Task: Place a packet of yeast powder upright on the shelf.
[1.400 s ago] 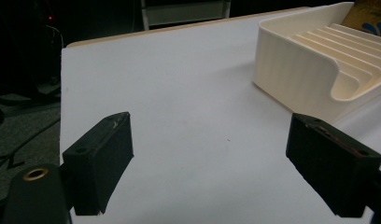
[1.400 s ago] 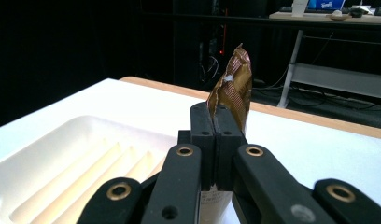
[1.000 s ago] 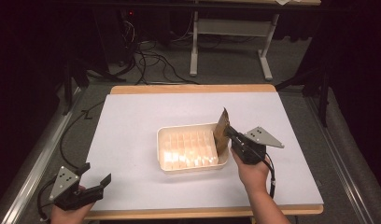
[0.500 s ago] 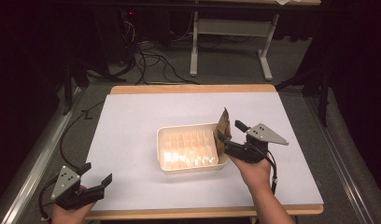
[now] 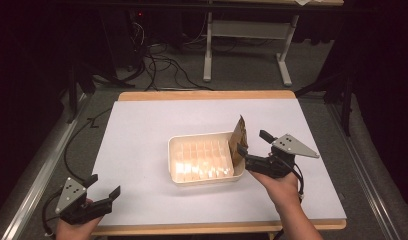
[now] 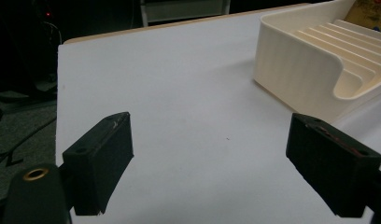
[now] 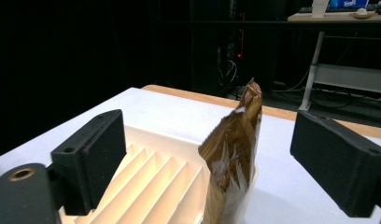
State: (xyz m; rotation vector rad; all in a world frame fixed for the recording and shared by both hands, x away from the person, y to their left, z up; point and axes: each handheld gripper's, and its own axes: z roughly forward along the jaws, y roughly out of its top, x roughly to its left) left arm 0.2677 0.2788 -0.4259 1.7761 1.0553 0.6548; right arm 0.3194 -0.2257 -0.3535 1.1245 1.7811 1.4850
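No legible text, label, brand, number or sign on anything here.

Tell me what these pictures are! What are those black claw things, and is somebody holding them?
A person sits at a white-topped table, holding a black two-jaw pinching tool in each hand. One picture looks down from above. The other two come from small cameras riding on each tool, looking out between its jaws. The left gripper is open near the table's front edge, holding nothing. The right gripper is open too, beside a shiny brown foil packet standing upright at the end of a cream plastic ribbed tray. Its jaws sit either side of the packet without squeezing it.
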